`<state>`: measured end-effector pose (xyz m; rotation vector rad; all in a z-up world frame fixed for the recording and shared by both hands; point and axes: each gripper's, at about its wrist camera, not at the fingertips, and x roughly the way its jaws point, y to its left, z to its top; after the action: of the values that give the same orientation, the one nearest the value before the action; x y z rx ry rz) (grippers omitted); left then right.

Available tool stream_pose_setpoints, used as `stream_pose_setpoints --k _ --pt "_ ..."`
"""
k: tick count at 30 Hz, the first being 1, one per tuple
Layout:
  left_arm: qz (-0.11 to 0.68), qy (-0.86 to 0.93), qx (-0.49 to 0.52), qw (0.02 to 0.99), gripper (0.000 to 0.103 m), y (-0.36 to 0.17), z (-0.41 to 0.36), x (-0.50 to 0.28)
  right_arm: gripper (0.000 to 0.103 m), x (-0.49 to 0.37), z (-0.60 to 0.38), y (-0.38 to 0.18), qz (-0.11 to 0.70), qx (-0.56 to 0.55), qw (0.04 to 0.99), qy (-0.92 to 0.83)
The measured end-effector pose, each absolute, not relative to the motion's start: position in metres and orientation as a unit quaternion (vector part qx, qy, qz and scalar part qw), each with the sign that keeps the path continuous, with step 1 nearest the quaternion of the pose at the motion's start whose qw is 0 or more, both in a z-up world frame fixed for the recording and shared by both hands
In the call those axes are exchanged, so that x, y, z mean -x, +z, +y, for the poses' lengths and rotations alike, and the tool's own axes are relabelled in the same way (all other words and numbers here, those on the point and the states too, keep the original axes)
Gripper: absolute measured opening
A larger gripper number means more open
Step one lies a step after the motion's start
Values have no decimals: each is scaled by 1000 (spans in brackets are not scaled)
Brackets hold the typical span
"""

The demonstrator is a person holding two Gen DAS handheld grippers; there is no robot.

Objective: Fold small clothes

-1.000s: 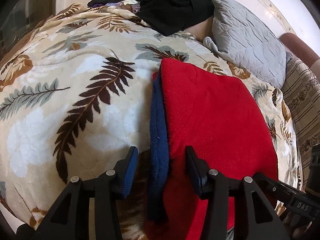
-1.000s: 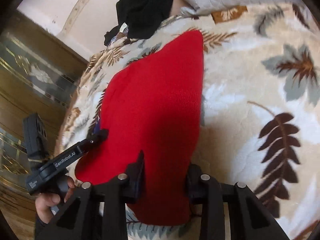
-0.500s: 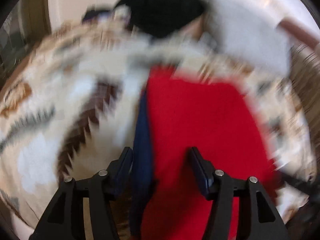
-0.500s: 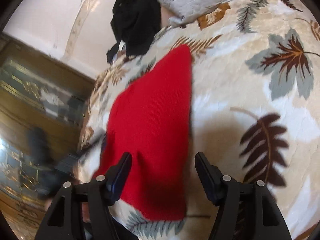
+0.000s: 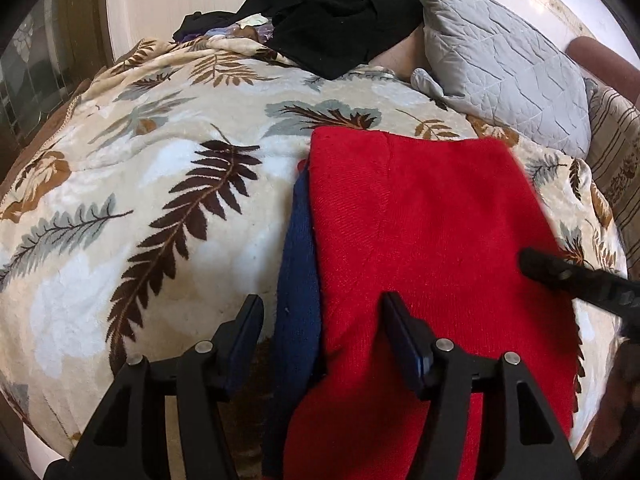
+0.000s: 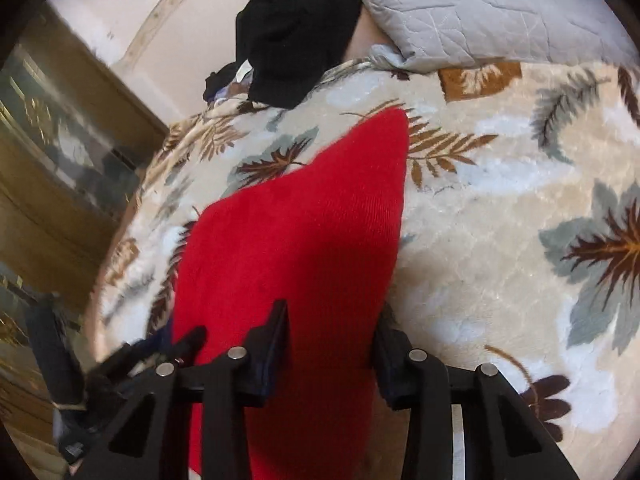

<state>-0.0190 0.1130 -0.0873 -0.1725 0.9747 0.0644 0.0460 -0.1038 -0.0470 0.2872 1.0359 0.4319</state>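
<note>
The red garment [image 5: 432, 240] lies flat on the leaf-print blanket [image 5: 160, 200], on the near side of the grey quilted pillow [image 5: 504, 64] and well apart from the black clothes [image 5: 340, 12] heaped beside that pillow. A navy strip [image 5: 298, 280] — part of the garment or a second piece, I cannot tell which — peeks out along the edge farthest from the pillow's side of the bed.

The left gripper [image 5: 320, 344] stands with its jaws apart, straddling the near end of the navy strip and the red edge without clamping either. The right gripper [image 6: 332, 344] is likewise spread, its fingers bracketing the opposite near corner of the red cloth, nothing pinched.

The likely trouble: if the left jaws shut here they may catch only the navy layer, or only the red, and the layers would slide apart as the fold is lifted. The plush blanket could also bunch into either grip. An uneven lift between the two sides would skew the fold.

The garment's long axis runs from the grippers away toward the pillow — its far edge pointing at the pillow, its near end under the jaws.
</note>
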Motion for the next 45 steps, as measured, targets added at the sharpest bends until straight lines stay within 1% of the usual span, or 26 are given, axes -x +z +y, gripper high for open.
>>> stream_pose_setpoints --k 1,2,5,7,9,10,11,12,13,15,17,21,25,26,27,28,30,33,35,37,39,40,41,42,43,45 --pt "467 30 84 880 64 -87 113 19 54 -49 -115 -52 493 -174 827 203" --pt "468 30 83 879 64 -87 114 18 59 -51 -121 -52 496 -200 820 204" --pt "468 27 90 879 64 -87 116 19 65 -55 -134 -41 472 -234 825 206" --pt "466 27 89 880 64 -87 115 19 79 -67 -140 -40 467 -255 822 200" --pt "466 27 89 880 64 -88 116 19 80 -89 -133 -54 496 -262 802 206" --pt "466 28 91 880 64 -88 116 19 72 -97 -128 -61 514 -261 790 207" --pt "467 28 91 879 64 -88 116 19 56 -102 -120 -65 527 -258 781 213" --pt "467 28 90 879 64 -88 116 19 50 -96 -113 -56 517 -231 797 210" --pt "467 28 91 879 64 -88 117 19 46 -87 -101 -37 494 -180 824 212" --pt "466 27 94 879 64 -89 118 19 45 -75 -88 -22 468 -127 850 206" --pt "466 26 93 880 64 -89 117 19 45 -80 -85 -36 489 -93 848 184" --pt "467 27 95 879 64 -89 117 19 64 -74 -111 -44 496 -186 826 191" --pt "469 26 102 877 64 -90 117 19 82 -40 -120 -43 481 -196 829 207" --pt "468 27 101 877 64 -90 117 19 82 -37 -119 -47 488 -197 823 214" --pt "467 28 100 878 64 -90 116 19 72 -34 -113 -55 507 -191 810 227" --pt "467 29 98 878 64 -90 116 19 49 -28 -106 -57 514 -171 809 229" --pt "468 30 96 878 64 -90 117 20 43 -11 -88 -34 481 -101 843 217" --pt "468 34 96 878 64 -90 119 19 43 -5 -72 -22 467 -61 858 204" --pt "471 30 101 876 64 -91 119 18 51 -19 -81 -42 499 -88 841 187" --pt "469 31 92 878 64 -89 116 19 65 -16 -105 -52 500 -178 825 193" --pt "468 31 88 879 65 -89 115 18 77 -6 -111 -52 497 -195 823 192" --pt "468 32 89 879 65 -90 116 18 79 -2 -112 -52 493 -198 823 199" --pt "467 33 89 879 65 -90 115 17 78 0 -109 -54 496 -200 818 213" --pt "467 33 88 879 65 -90 115 17 72 2 -101 -57 508 -195 805 235" --pt "467 34 86 880 65 -90 115 18 53 8 -96 -52 505 -170 814 231" --pt "466 34 86 880 65 -90 117 18 46 19 -82 -33 479 -110 841 228"
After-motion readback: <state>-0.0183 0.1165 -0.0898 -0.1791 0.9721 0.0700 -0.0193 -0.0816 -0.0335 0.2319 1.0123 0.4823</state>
